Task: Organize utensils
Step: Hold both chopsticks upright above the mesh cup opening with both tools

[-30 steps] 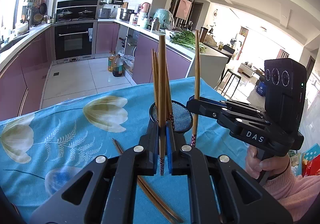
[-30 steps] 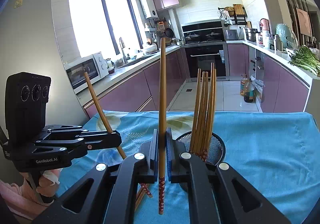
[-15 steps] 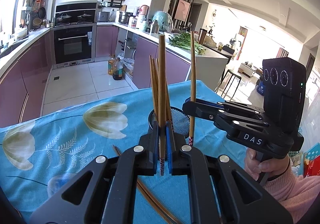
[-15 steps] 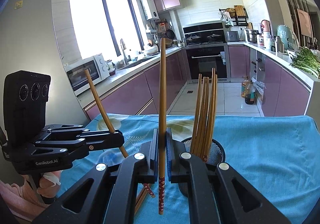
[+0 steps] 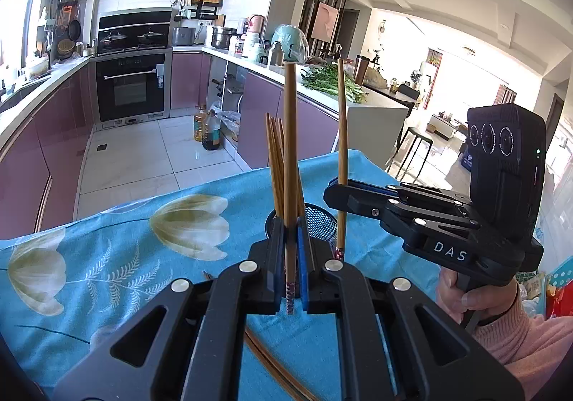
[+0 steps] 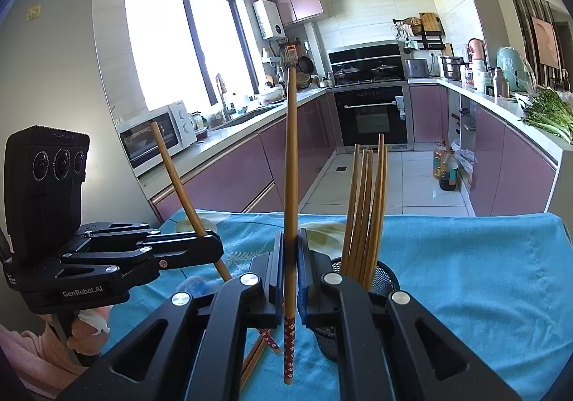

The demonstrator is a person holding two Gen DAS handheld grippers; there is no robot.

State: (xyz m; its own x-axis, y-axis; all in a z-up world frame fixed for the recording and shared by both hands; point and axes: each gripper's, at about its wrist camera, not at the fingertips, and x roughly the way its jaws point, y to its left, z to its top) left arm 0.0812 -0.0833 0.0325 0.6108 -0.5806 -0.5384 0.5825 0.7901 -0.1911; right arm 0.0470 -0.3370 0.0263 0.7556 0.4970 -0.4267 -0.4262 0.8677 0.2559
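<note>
My left gripper (image 5: pixel 290 257) is shut on a wooden chopstick (image 5: pixel 290 150) held upright, patterned end down. My right gripper (image 6: pixel 290 268) is shut on another upright chopstick (image 6: pixel 290 168). A black mesh holder (image 5: pixel 320 222) stands on the table with several chopsticks (image 5: pixel 275 157) in it, just beyond my left gripper; in the right wrist view the holder (image 6: pixel 385 279) is just right of my right gripper. The right gripper (image 5: pixel 335 191) holds its chopstick (image 5: pixel 342 136) beside the holder's right rim. The left gripper (image 6: pixel 211 247) is left of the holder.
A blue floral tablecloth (image 5: pixel 125 240) covers the table. Loose chopsticks (image 5: pixel 272 365) lie on it under my left gripper. Kitchen counters, an oven (image 5: pixel 132 89) and oil bottles (image 5: pixel 209 130) on the floor lie beyond the table's far edge.
The right gripper with its chopstick has shifted left, closer to the holder's rim. The left gripper has stayed close to the holder with its chopstick.
</note>
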